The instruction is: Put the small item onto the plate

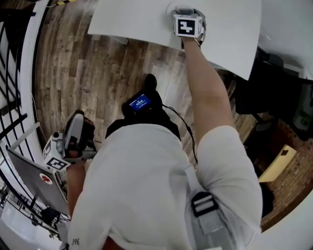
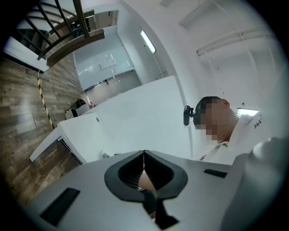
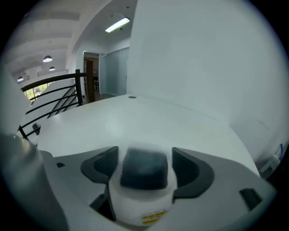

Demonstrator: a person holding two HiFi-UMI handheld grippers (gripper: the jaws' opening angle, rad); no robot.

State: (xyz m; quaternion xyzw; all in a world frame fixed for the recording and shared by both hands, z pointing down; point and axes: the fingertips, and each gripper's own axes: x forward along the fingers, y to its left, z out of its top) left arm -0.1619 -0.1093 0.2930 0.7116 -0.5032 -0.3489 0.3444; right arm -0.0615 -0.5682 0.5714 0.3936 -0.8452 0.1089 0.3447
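Note:
A small white jar with a dark top sits between the jaws of my right gripper, which is shut on it. In the head view that gripper is stretched out over the white table, with its marker cube facing up and the jar hidden beneath. A faint curved rim shows on the table just left of it; I cannot tell whether it is the plate. My left gripper hangs low at the person's left side, away from the table. Its jaws are shut with nothing in them.
The table edge runs diagonally over a wooden floor. A black device with a blue screen hangs at the person's chest. An open laptop sits at the lower left by a white railing. Dark furniture stands to the right.

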